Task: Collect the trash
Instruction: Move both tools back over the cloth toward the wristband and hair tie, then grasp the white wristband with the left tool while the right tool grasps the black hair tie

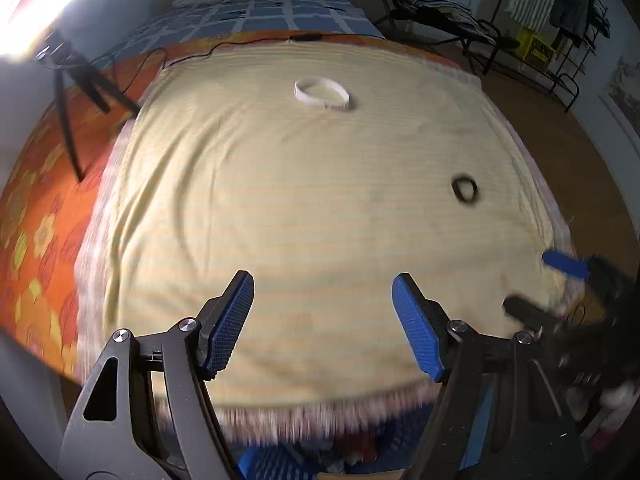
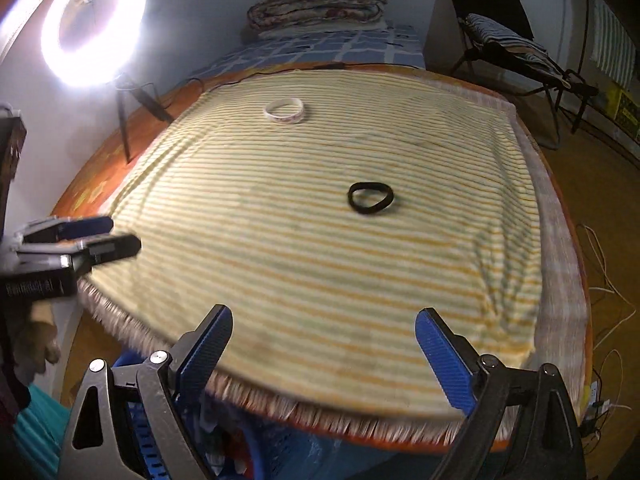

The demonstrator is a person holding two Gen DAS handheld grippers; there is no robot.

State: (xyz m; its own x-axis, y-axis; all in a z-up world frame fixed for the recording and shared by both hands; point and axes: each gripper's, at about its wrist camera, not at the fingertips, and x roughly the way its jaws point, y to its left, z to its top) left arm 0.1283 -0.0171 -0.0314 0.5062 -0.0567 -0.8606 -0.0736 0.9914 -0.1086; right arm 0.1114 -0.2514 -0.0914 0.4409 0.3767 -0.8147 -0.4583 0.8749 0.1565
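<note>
A white tape ring (image 1: 321, 94) lies at the far side of the yellow striped cloth (image 1: 300, 208); it also shows in the right wrist view (image 2: 285, 110). A black hair band (image 1: 464, 188) lies on the cloth to the right, seen mid-cloth in the right wrist view (image 2: 369, 197). My left gripper (image 1: 323, 284) is open and empty over the near edge of the cloth; it shows at the left of the right wrist view (image 2: 116, 234). My right gripper (image 2: 324, 318) is open and empty near the front edge, well short of the hair band; it shows at the right of the left wrist view (image 1: 532, 284).
A blue plastic basket (image 2: 280, 456) sits below the cloth's fringed front edge. A ring light on a tripod (image 2: 92, 20) stands at the left. Folded blankets (image 2: 316, 0) lie at the far end. A folding chair (image 2: 512, 48) and cables (image 2: 608, 280) are on the right.
</note>
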